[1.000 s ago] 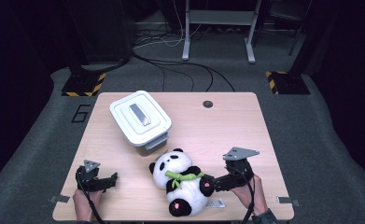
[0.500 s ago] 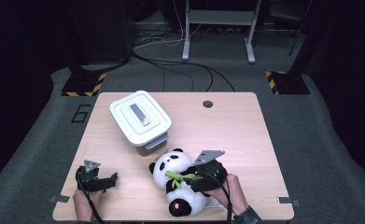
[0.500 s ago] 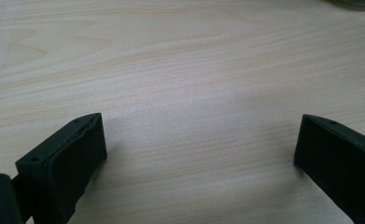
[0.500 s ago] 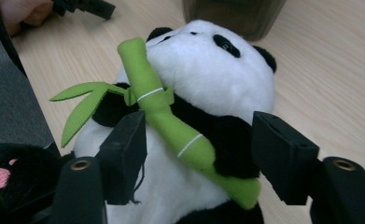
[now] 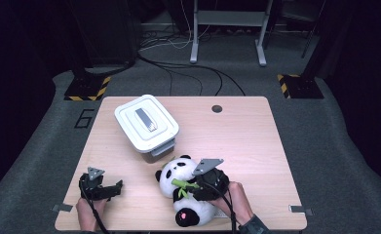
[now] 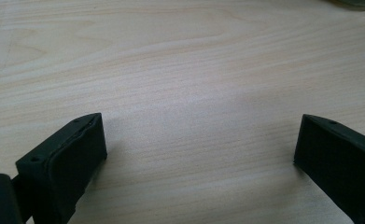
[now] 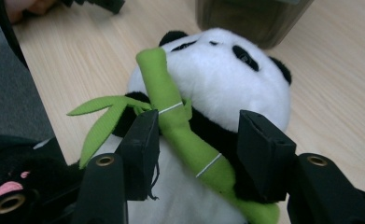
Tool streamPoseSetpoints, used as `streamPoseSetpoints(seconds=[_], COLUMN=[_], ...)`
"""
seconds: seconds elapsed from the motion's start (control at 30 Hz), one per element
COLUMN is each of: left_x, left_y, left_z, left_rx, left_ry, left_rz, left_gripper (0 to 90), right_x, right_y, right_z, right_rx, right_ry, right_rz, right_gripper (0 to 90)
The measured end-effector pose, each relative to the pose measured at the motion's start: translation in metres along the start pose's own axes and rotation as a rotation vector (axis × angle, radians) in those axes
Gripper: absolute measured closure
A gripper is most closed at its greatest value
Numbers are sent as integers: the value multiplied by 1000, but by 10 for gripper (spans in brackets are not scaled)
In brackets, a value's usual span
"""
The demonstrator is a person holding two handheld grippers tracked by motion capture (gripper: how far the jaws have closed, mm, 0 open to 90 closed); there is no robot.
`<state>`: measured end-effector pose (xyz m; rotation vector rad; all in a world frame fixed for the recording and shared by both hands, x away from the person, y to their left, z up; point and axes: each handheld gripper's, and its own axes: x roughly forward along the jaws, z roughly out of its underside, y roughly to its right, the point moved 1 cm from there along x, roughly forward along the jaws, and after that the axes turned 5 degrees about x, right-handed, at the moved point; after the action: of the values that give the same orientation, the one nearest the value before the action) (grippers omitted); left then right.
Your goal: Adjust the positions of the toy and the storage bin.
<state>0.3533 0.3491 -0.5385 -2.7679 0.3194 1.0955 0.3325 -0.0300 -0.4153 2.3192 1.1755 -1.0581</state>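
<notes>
Right gripper (image 7: 196,140): jaws apart, straddling the green bamboo stalk (image 7: 185,135) on the panda (image 7: 227,79); left jaw pad touching the stalk's side, right jaw clear of it, pressed against black plush; not clamped. Bamboo running diagonally between the jaws, tip up beside the panda's face, two leaves (image 7: 103,119) fanned toward the left jaw. Pink-soled black foot (image 7: 10,186) at lower left of the right gripper view. From the high view, right gripper (image 5: 198,187) set on top of the panda (image 5: 176,178), over its chest, grey plate tilted above, hand (image 5: 234,200) behind it toward the near edge. Panda lying on its back on the table (image 5: 256,141), head toward the bin (image 5: 146,122), feet toward the near edge; head just beside the bin's near corner, whether touching cannot be told. Bin white-lidded, closed, up-left of the panda. Round hole (image 5: 217,108) in the tabletop well beyond the panda, near the far edge. Left gripper (image 6: 199,154): jaws wide apart, holding nothing, bare wood between them. In the high view, left gripper (image 5: 111,189) low over the table, well left of the panda, pointing toward it, held by the left hand (image 5: 86,210) at the near edge.
</notes>
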Motion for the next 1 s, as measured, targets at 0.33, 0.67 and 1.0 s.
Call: streamPoseSetpoints(seconds=[0.33, 0.67, 1.0], left_x=[0, 0, 0], left_y=[0, 0, 0], left_z=[0, 0, 0], left_rx=[-2, -2, -3], left_ry=[2, 2, 3], left_rz=[1, 1, 1], left_gripper=[22, 23, 23], right_x=[20, 13, 10], right_y=[-4, -8, -17], right_z=[3, 1, -7], right_rx=[-61, -64, -116], right_ry=[-68, 23, 65], right_rz=[-1, -56, -73], right_gripper=[740, 799, 804])
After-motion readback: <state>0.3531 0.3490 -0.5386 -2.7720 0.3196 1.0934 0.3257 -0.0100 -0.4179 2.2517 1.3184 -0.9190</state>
